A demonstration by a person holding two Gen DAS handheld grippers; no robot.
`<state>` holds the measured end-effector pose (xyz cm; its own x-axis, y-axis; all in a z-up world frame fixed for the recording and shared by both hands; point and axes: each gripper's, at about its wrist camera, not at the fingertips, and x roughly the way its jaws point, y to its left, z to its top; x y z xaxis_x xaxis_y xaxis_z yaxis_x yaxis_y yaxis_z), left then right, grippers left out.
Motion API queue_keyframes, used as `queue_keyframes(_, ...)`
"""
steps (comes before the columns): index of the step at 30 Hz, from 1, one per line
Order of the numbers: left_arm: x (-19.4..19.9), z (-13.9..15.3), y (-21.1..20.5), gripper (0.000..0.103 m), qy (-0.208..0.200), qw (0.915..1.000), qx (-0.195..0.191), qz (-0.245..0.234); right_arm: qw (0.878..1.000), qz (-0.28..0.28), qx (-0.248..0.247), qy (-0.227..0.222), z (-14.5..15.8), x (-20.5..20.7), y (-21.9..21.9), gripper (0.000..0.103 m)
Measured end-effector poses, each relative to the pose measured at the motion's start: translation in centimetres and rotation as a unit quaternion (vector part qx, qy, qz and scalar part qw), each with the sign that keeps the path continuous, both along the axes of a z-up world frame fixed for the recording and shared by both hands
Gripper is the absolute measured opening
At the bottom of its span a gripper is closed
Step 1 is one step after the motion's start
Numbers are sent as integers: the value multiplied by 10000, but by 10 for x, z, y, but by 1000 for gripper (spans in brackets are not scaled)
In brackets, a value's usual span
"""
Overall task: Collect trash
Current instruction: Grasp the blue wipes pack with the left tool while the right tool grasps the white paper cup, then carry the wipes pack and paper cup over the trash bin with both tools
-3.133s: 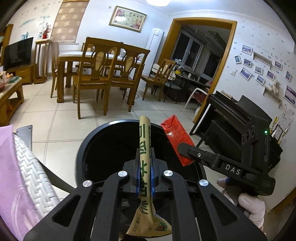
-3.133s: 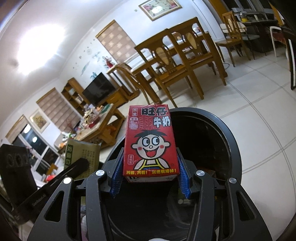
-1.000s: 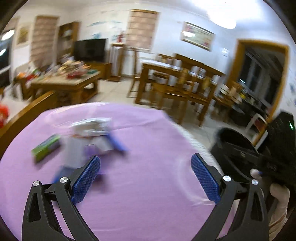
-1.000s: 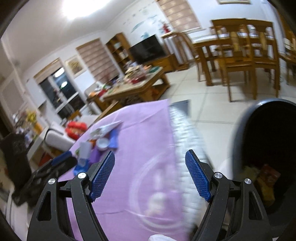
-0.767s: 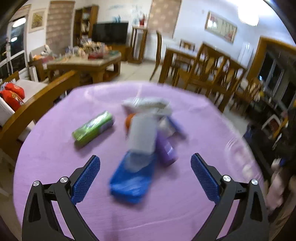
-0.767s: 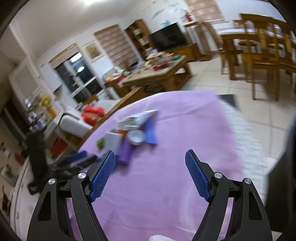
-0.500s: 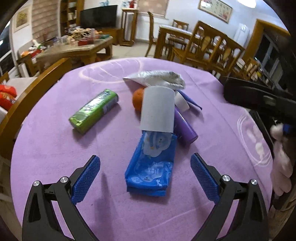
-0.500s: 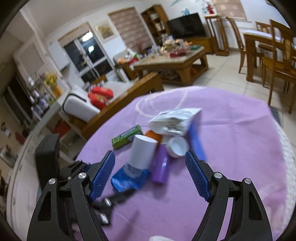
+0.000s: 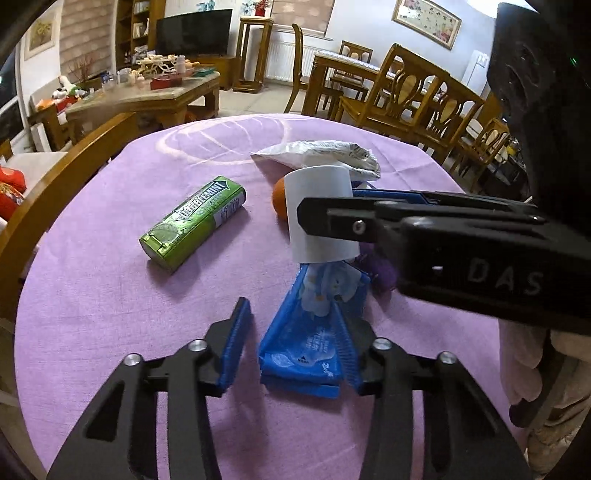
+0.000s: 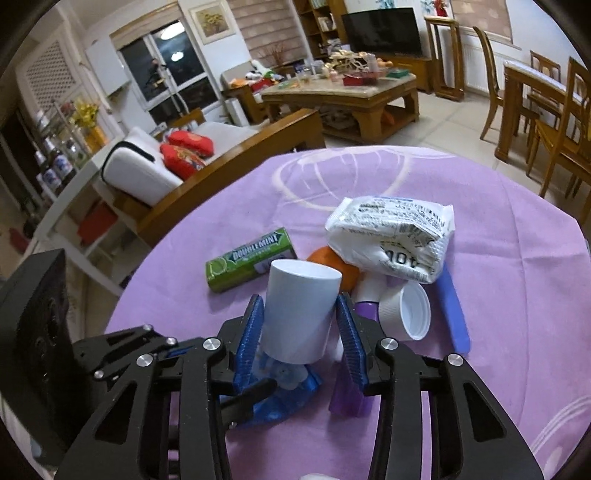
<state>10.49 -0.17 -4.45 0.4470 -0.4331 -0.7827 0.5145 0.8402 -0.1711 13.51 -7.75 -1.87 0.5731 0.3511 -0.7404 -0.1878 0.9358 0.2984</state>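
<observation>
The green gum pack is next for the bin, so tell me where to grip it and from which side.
Grip the green gum pack across its narrow width at mid-length, coming from above. It lies flat and alone on the purple tablecloth, both long sides clear; its long axis runs diagonally, so the jaws would probably need turning to straddle it.

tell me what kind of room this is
Most likely a home living and dining room: a TV stands behind a cluttered wooden coffee table, a sofa sits beside it, and wooden dining chairs surround a dining table.
</observation>
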Motion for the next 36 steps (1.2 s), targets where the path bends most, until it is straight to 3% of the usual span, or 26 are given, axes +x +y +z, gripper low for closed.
queue_keyframes(6, -13, 0, -8, 28, -62, 9998, 146, -131, 9986, -133, 421, -274, 16, -15, -8, 40)
queue_keyframes(14, -29, 6, -10, 9, -275, 9995, 103, -148, 9914, -508, 997, -682, 43, -71, -55, 40)
queue_keyframes(29, -68, 45, -29, 6, -1034, 9933, -520, -68, 9751, -1342, 1342, -1144, 56, -186, -167, 40)
queue_keyframes(36, -94, 71, -81, 6, -1252, 9870, -818, -580, 9607, -2037, 1353, -1316, 52, -233, -234, 40)
